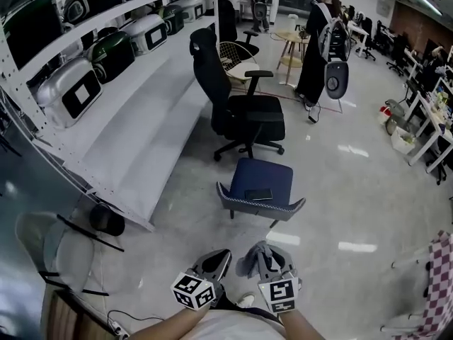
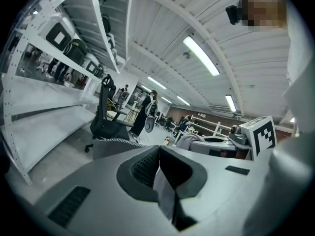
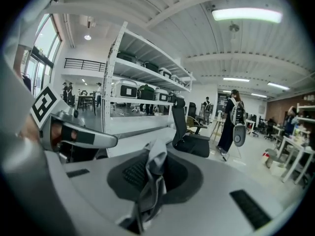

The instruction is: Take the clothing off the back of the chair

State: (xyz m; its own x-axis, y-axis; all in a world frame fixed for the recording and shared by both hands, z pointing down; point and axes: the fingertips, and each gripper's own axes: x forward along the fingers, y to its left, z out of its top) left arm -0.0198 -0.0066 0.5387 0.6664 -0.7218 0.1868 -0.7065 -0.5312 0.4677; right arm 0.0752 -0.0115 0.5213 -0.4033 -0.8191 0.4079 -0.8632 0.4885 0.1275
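Note:
A grey piece of clothing (image 3: 152, 181) is pinched between the pads of my right gripper (image 3: 156, 156) and hangs from them. In the head view the clothing (image 1: 248, 261) bunches at the right gripper (image 1: 263, 252), low in the frame and close to my body. My left gripper (image 1: 221, 255) is beside it on the left; its jaws (image 2: 157, 154) meet at the tips with nothing clearly between them. The black office chair (image 1: 244, 108) stands some way ahead with a bare back. The left gripper view shows the clothing (image 2: 189, 140) at the right.
A low blue seat (image 1: 262, 176) carrying a dark phone (image 1: 258, 194) stands between me and the black chair. White shelving (image 1: 141, 119) with cased appliances runs along the left. A person (image 1: 317, 41) and a round fan (image 1: 336, 80) are beyond. A clear chair (image 1: 49, 243) is at the lower left.

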